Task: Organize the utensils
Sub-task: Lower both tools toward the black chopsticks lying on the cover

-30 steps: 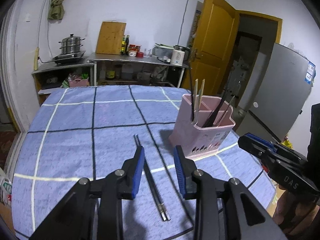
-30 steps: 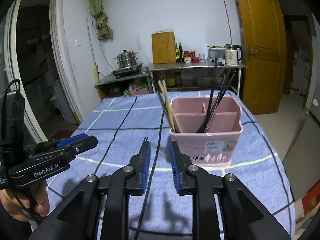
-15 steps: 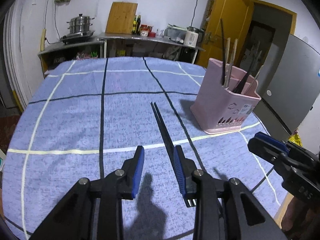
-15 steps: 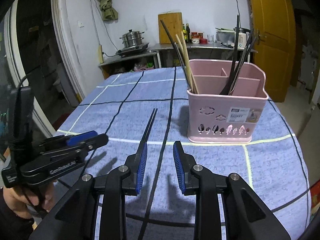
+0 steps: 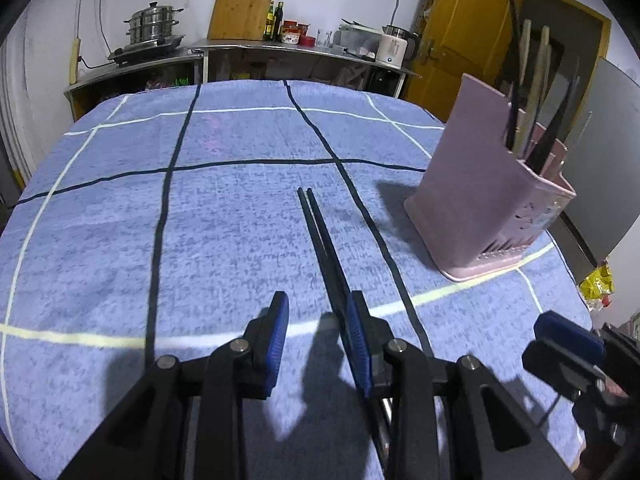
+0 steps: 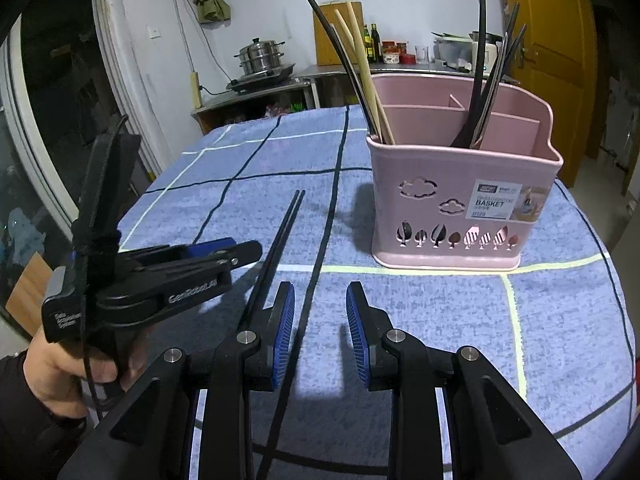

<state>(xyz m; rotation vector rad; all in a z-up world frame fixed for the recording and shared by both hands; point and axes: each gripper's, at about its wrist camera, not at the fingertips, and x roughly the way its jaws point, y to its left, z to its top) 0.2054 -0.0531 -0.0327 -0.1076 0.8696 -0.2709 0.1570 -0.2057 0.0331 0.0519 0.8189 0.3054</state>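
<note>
While both claws hang low over the blue-checked surface (image 5: 224, 216), left claw (image 5: 318, 332) and right claw (image 6: 320, 320) are released, nothing gripped. Black chopsticks (image 5: 320, 236) lie flat near the pink basket (image 6: 460, 200), passing under the left claw's right finger.

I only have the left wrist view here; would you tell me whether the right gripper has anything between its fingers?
Observer: No. The right gripper is open over bare tablecloth; the black chopsticks lie just outside its left finger.
Operator: Thanks. Is the pink basket divided inside?
Observer: Yes, it has inner partitions. Wooden chopsticks stand at its left end, dark utensils further right.
Operator: Where does the left gripper sit from there?
Observer: On the left of the black chopsticks, its tip close beside them. I cannot tell whether it touches them.
</note>
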